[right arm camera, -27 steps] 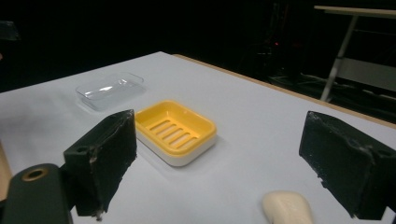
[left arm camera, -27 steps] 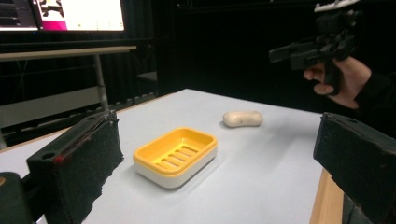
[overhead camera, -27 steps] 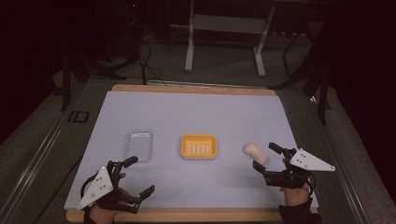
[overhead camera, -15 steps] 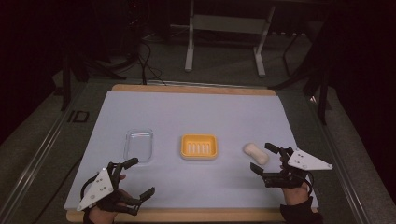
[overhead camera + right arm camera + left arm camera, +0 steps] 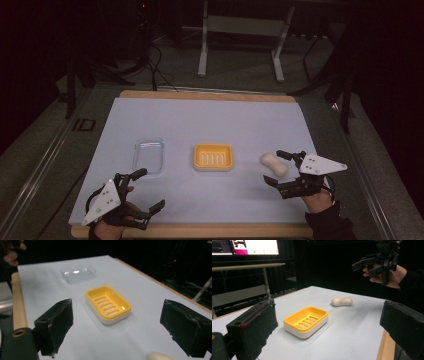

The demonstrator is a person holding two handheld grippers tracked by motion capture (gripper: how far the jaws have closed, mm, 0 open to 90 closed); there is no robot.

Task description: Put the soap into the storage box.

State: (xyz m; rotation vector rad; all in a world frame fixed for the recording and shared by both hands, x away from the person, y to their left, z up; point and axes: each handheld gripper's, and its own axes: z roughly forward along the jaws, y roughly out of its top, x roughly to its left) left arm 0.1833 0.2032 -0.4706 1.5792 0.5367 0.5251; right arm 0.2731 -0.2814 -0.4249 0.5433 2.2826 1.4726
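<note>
Three items lie on my table (image 5: 210,120), logged from the high view. Item one: a cream soap bar (image 5: 274,164), lying flat at about 3 o'clock from the dish, bare sheet between them. Item two: a yellow soap dish (image 5: 213,157) with a slotted floor, near the centre of the table, empty. Item three: a clear plastic tray (image 5: 148,155), at 9 o'clock from the dish, well apart from it, also empty.

Right gripper (image 5: 281,168): jaws wide apart, gripping nothing, one tip at 12 o'clock and the other at 6 o'clock of the soap bar's near end, just beside it; I cannot tell whether either touches. In the right gripper view the soap bar (image 5: 160,356) shows at the bottom edge between the jaws, the dish (image 5: 108,303) beyond.

Left gripper (image 5: 147,189): at the table's near left edge, at 7 o'clock from the tray, jaws wide apart, empty. The left gripper view looks across the dish (image 5: 306,321) toward the soap bar (image 5: 342,301), with the right gripper (image 5: 367,265) raised above the table.
</note>
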